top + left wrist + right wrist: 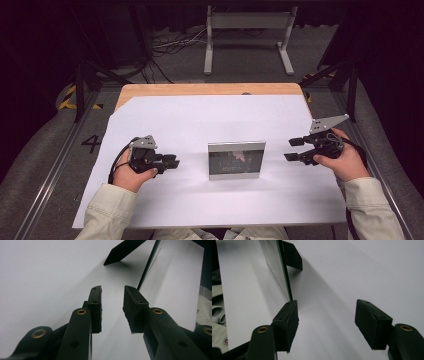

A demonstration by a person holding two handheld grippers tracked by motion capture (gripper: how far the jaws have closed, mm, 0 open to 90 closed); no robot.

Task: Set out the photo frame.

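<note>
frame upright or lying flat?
Upright. The picture frame stands on the white sheet, propped by its black back stand.

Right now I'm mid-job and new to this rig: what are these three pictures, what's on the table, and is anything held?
No robot arm here: a person holds a two-jaw tool in each hand. The high view looks down from above the person's side of the table; the left gripper is at its left, the right gripper at its right. The other two pictures come from a camera riding on each tool, looking along its own black fingers.

A white sheet covers the wooden table. On it stands a small picture frame, upright, propped by a black back stand.

Nothing is held. Both grippers are open, one on each side of the frame; the right gripper view shows its fingers wider apart, near the frame's edge.
</note>
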